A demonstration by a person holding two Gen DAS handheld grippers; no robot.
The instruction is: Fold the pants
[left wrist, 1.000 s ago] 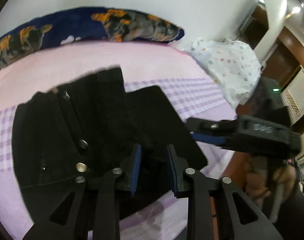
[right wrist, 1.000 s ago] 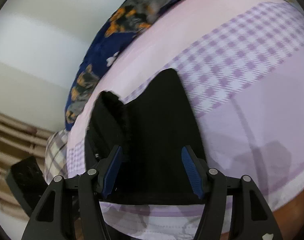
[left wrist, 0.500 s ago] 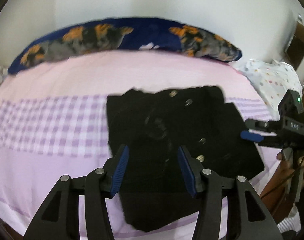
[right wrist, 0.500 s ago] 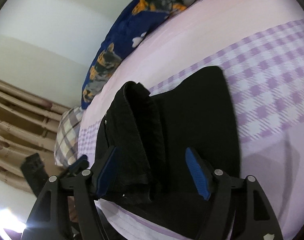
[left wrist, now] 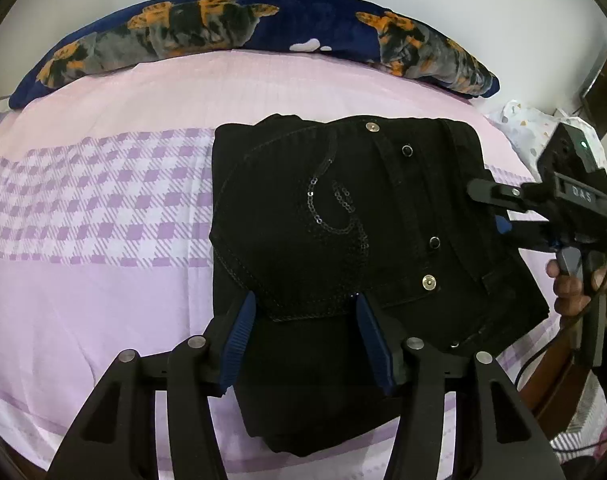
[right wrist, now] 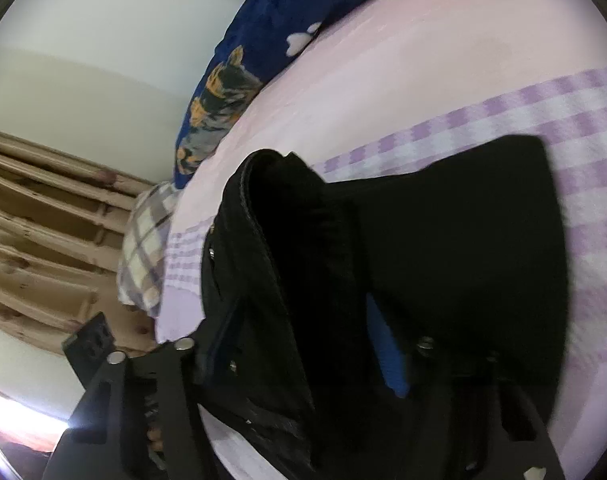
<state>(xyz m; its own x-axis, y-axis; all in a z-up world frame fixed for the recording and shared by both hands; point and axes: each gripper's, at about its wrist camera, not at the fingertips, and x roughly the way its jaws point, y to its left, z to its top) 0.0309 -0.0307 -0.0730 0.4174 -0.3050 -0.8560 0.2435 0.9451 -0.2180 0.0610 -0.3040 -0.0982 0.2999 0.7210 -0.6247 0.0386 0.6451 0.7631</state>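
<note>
Black pants [left wrist: 343, 232] lie folded into a thick stack on the pink and purple checked bedsheet [left wrist: 95, 208], with metal buttons and a sequin pattern on top. My left gripper [left wrist: 305, 344] is open and empty, its blue pads just above the stack's near edge. My right gripper [left wrist: 499, 216] reaches in at the stack's right edge. In the right wrist view the pants [right wrist: 443, 248] fill the frame and the gripper [right wrist: 303, 352] is open, with folded layers of the stack between its jaws.
A navy pillow with orange and grey print [left wrist: 255, 32] lies along the far side of the bed. A white spotted cloth [left wrist: 531, 128] sits at the right. A checked pillow [right wrist: 147, 248] and wooden furniture [right wrist: 43, 216] lie to the left.
My left gripper opened, let go of the pants and backed off. My right gripper moved in so that the stack's edge lies between its open jaws.
</note>
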